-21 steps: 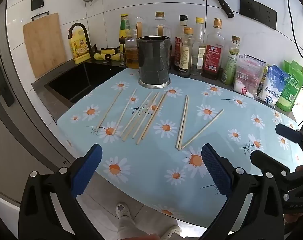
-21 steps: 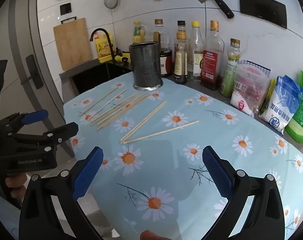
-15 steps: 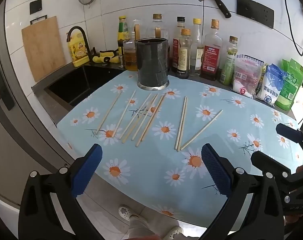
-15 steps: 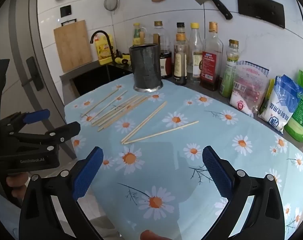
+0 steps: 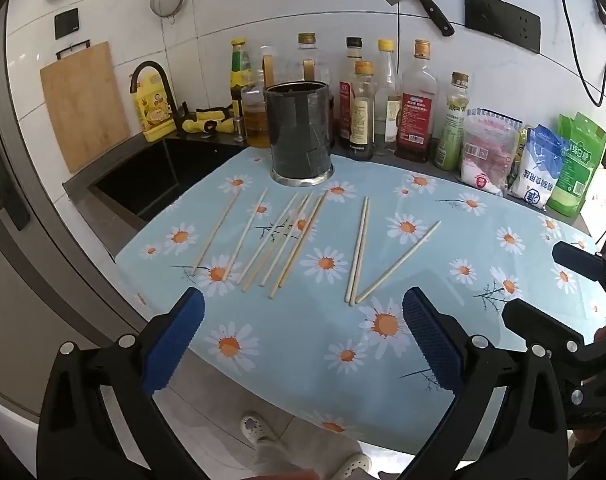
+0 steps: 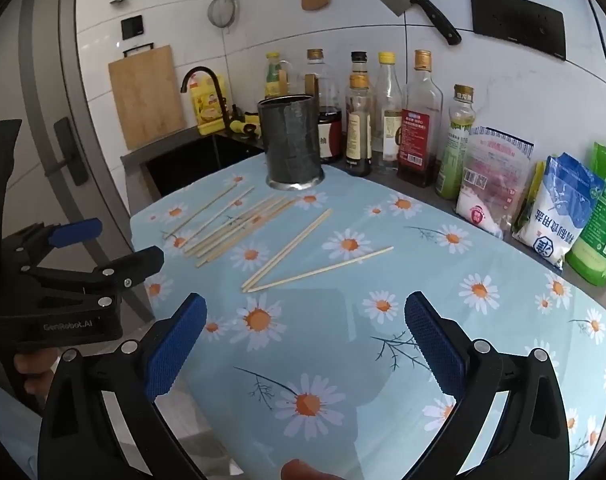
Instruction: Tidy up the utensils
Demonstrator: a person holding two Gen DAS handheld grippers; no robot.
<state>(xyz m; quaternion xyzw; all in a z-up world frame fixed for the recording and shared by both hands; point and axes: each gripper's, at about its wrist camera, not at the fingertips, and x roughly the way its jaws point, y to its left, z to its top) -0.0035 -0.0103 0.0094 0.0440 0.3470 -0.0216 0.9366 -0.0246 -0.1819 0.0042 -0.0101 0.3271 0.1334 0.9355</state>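
Observation:
Several wooden chopsticks lie on the blue daisy tablecloth (image 5: 383, 380): a loose bunch (image 5: 279, 240) at the left, a close pair (image 5: 359, 248) in the middle and a slanted single one (image 5: 399, 260) meeting the pair's near ends. Behind them a dark cylindrical holder (image 5: 299, 132) stands upright. My left gripper (image 5: 303, 312) hovers open over the table's near edge, short of the chopsticks, nothing between its blue pads. In the right wrist view the bunch (image 6: 231, 228), the pair (image 6: 291, 246), the single stick (image 6: 323, 270) and the holder (image 6: 291, 144) show again. My right gripper (image 6: 305, 312) is open and empty too.
A black sink (image 5: 143, 184) with a tap lies left of the table. Bottles (image 5: 415, 100) line the back wall and food bags (image 5: 539, 164) crowd the back right. A cutting board (image 5: 83, 100) leans at the left. The person's shoe (image 5: 259, 428) shows below the table edge.
Both views have drifted only slightly. The chopsticks and holder lie as before, and both grippers remain open and empty.

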